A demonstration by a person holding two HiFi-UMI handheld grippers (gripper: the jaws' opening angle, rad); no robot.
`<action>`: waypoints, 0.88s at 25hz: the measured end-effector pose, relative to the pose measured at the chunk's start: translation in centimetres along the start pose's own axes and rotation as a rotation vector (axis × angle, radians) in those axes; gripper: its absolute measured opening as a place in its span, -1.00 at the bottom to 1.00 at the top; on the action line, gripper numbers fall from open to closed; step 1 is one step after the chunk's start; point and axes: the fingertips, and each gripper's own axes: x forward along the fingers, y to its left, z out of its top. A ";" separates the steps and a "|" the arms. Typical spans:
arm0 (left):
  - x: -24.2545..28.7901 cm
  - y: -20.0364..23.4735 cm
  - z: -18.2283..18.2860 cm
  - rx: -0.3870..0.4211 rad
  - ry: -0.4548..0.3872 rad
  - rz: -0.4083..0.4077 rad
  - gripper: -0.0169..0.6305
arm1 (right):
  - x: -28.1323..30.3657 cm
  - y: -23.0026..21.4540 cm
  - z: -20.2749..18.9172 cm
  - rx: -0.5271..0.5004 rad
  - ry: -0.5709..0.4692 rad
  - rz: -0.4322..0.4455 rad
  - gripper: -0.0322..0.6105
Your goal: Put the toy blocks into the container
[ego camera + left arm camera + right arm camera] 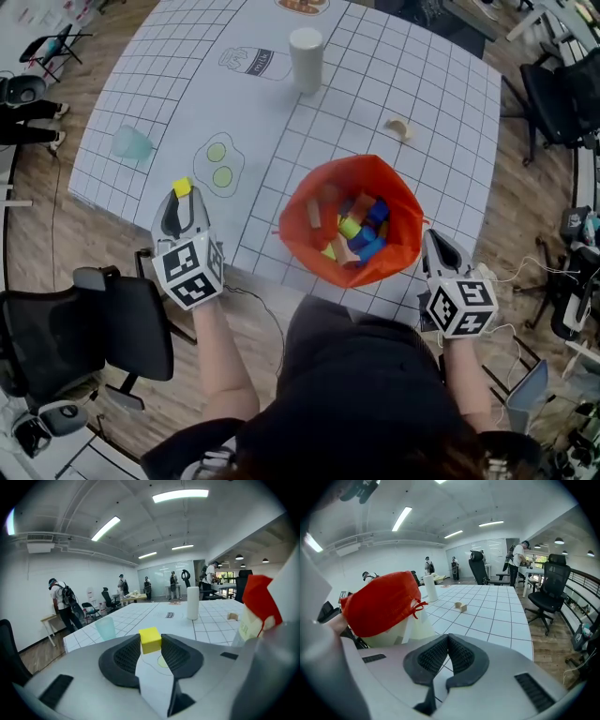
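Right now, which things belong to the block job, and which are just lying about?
Job: yellow block, held in the left gripper; red container; blocks inside it; tan block on the table; right gripper, shut and empty.
Lying about: white cylinder; blue cup.

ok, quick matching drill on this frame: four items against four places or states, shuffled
1 yellow block
2 white cylinder
3 teal cup
4 red bag

a holds coloured blocks
b gripped in the left tool
c upright, far side of the table
d near the table's left edge, head view

Pairs: 1-b, 2-c, 3-d, 4-a
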 end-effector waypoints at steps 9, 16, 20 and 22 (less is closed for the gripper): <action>-6.5 -9.2 9.4 0.084 -0.167 -0.188 -0.48 | -0.5 -1.3 0.8 -0.001 -0.037 0.088 -0.85; -11.1 -16.9 13.7 0.130 -0.238 -0.404 -0.48 | -1.0 -2.2 1.1 0.011 -0.065 0.131 -0.85; -12.5 -20.4 13.9 0.209 -0.217 -0.469 -0.48 | -1.4 -2.4 0.7 0.015 -0.069 0.150 -0.85; -12.8 -22.1 13.4 0.256 -0.215 -0.507 -0.48 | -1.7 -2.3 0.5 0.015 -0.069 0.161 -0.85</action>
